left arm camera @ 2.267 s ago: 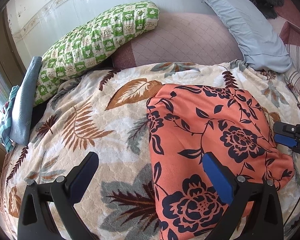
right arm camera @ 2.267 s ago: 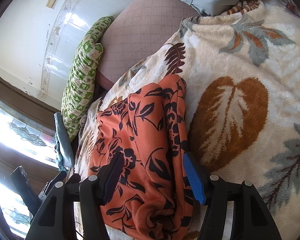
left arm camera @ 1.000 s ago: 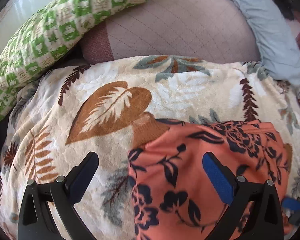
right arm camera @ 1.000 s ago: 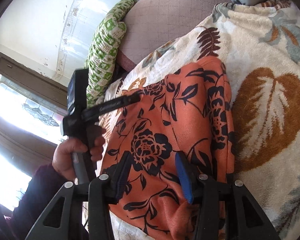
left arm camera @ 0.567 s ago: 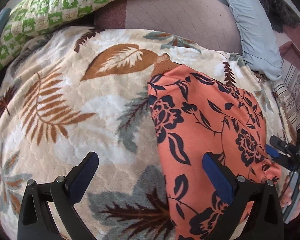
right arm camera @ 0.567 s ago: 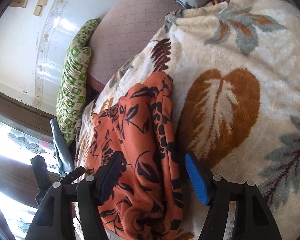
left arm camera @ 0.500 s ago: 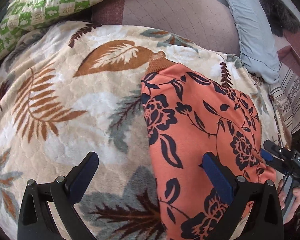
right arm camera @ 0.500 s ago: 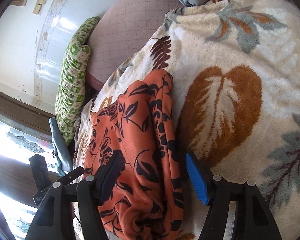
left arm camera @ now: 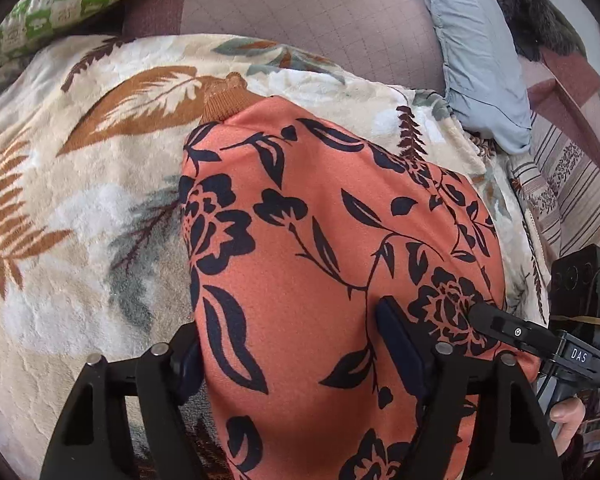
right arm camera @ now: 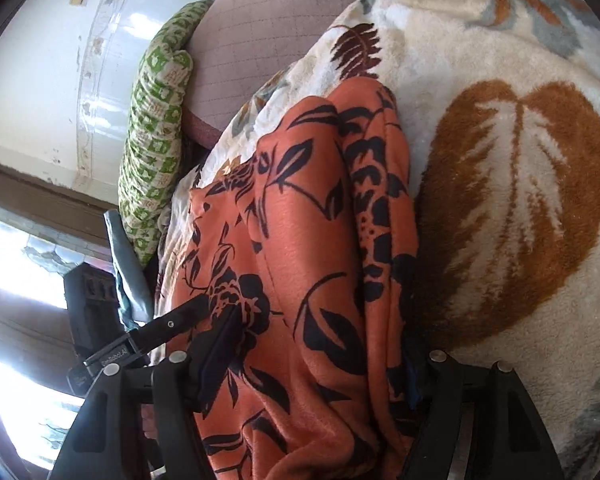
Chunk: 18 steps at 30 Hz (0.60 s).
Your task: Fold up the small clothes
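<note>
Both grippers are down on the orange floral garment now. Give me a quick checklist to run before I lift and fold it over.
1. Left gripper straddles the orange garment, jaws just closing: ok.
2. Left pads clamped on the fabric: cannot tell.
3. Right gripper straddles the garment's thick folded side: ok.
4. Right pads clamped: cannot tell.
5. Brown ribbed cuff tucked in: not ok, it sticks out at the far corner.
6. Floral blanket free beside the garment for the fold: ok.

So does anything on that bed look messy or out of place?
Mostly tidy. The orange floral garment lies on the leaf-print blanket, but a brown ribbed cuff pokes out at its far corner, and its right edge is bunched in rumpled layers rather than flat.
</note>
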Available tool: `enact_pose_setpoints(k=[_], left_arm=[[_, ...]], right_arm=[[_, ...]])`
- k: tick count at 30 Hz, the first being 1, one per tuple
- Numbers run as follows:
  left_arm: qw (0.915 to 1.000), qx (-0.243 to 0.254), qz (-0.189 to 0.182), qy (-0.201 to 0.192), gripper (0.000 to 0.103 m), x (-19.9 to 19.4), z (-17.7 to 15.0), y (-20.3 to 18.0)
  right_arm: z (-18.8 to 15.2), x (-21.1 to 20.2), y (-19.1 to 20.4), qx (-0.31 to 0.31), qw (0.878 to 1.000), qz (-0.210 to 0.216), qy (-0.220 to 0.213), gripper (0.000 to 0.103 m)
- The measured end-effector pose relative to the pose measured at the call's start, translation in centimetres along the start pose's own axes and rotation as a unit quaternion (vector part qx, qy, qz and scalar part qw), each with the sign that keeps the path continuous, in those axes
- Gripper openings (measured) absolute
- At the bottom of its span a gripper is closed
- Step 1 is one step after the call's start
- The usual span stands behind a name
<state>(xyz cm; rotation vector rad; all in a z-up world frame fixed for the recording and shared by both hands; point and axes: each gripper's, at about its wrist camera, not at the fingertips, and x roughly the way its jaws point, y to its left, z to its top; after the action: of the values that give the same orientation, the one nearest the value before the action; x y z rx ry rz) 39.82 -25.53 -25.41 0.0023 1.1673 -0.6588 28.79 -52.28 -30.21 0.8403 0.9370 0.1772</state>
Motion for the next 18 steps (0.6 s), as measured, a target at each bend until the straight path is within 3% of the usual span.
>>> enact_pose_setpoints(k=[2, 5, 12, 18], left_arm=[[0.9999, 0.001, 0.004, -0.011, 0.054, -0.6, 0.2, 0.1], [0.9998, 0.007, 0.004, -0.019, 0.042, -1.7, 0.4, 0.0], [0.9977, 0.046, 0.022, -0.045, 0.038, -5.9, 0.2, -2.0], [0.9953, 0.056, 0.04, -0.069, 0.038, -12.0, -0.7, -2.0]], right_arm=[[-0.2, -0.2, 0.7, -0.013, 1.0, -0.012, -0.007, 0.057], [-0.5, -1.0, 2.2, -0.048, 0.998, -0.021, -0.034, 0.049], [-1.3, -3.7, 7.5, -0.137, 0.986, -0.013, -0.095, 0.041], [-2.4, -5.4, 10.5, -0.136, 0.985, 0.041, -0.1, 0.041]])
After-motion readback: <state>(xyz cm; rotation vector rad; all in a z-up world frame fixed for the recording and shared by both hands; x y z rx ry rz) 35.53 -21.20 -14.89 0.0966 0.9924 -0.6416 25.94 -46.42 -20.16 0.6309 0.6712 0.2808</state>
